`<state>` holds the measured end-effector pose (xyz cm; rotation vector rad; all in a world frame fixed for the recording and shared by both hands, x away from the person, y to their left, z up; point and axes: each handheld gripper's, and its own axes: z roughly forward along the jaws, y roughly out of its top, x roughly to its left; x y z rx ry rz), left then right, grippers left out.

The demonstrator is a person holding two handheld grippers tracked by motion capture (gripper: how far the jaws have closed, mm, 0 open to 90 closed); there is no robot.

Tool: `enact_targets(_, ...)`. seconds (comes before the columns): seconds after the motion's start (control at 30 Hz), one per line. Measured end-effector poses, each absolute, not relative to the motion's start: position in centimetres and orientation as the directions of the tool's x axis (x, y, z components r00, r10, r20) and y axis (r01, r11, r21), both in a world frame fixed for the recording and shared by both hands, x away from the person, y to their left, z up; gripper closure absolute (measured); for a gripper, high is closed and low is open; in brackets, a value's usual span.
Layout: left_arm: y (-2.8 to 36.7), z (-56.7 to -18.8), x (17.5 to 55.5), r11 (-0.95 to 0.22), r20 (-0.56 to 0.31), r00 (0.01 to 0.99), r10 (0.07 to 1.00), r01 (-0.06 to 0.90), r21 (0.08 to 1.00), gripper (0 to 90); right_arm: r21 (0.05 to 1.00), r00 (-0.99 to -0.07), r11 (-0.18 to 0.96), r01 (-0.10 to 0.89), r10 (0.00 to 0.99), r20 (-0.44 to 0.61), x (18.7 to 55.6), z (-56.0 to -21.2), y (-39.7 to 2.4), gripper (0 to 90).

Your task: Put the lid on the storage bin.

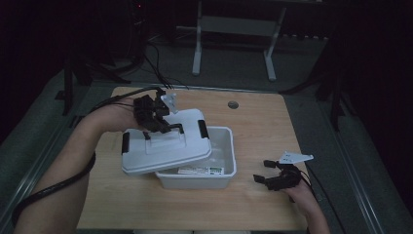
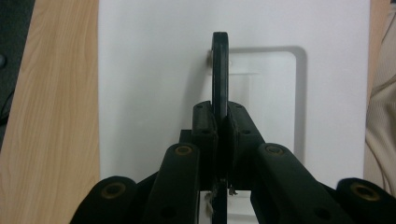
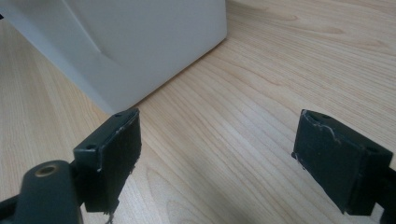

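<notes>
The white lid [image 1: 168, 144] is held by its black handle [image 2: 220, 70], tilted over the left half of the white storage box [image 1: 221, 178], its lower edge overhanging the box's left and near rim while the right part of the box stands uncovered. It looks like thin moulded plastic: light, fairly stiff, smooth and probably slippery on its flat faces, so the narrow handle in the middle of the lid is the sensible place to grip. A black latch [image 1: 203, 128] sits at the lid end nearer the box's open part, another at the far left end. The left gripper [image 2: 220, 135] is clamped on that handle, jaws pressed together on the thin bar. The right gripper [image 1: 265, 171] rests on the wooden table [image 1: 253, 117] just right of the box, jaws apart and holding nothing. A label shows inside the box near its front wall.
</notes>
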<state>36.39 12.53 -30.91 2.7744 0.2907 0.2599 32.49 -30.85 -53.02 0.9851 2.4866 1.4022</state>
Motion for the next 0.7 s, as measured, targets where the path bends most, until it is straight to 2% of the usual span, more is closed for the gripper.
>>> enact_targets(0.7, 5.8, -31.9, 37.2, -0.948, 0.133, 0.987, 0.095, 0.048, 0.315, 83.5, 0.810, -0.778, 0.348, 0.473, 0.596, 0.198, 32.1, -52.6, -31.6, 14.9)
